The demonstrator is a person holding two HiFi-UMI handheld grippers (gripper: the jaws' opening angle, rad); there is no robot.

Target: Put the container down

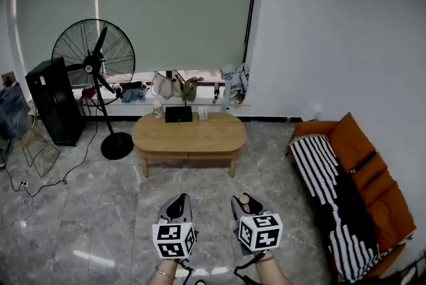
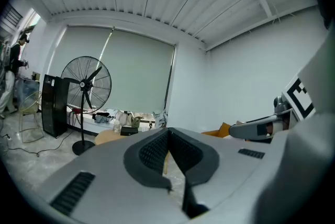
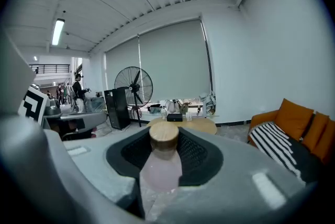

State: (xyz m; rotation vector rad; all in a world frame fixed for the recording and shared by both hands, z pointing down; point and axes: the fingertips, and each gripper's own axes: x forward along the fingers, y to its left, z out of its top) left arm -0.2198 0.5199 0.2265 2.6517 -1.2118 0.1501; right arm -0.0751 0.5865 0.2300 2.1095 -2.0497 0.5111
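Container [image 3: 161, 169]: body was frosted, pinkish, translucent; plastic or glass, I couldn't tell.
Lid [image 3: 164, 133]: pale wood, matt.
Right gripper [image 3: 164, 140]: matt grey plastic shell; black pads [image 3: 196, 155] looked ribbed and rubbery.
Left gripper [image 2: 168, 131]: matt grey plastic, ribbed black pads.
Table [image 1: 200, 137]: light wood, smooth.
Floor [image 1: 100, 204]: grey marbled tiles, polished, glossy.
Sofa [image 1: 376, 184]: matt orange upholstery.
Throw [image 1: 333, 190]: striped cloth.

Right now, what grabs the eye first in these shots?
The right tool grips a pale container with a round wooden lid, held in the air above the tiled floor. Ahead stands an oval wooden table, with a big black pedestal fan to its left. An orange sofa with a black-and-white striped throw sits at the right.
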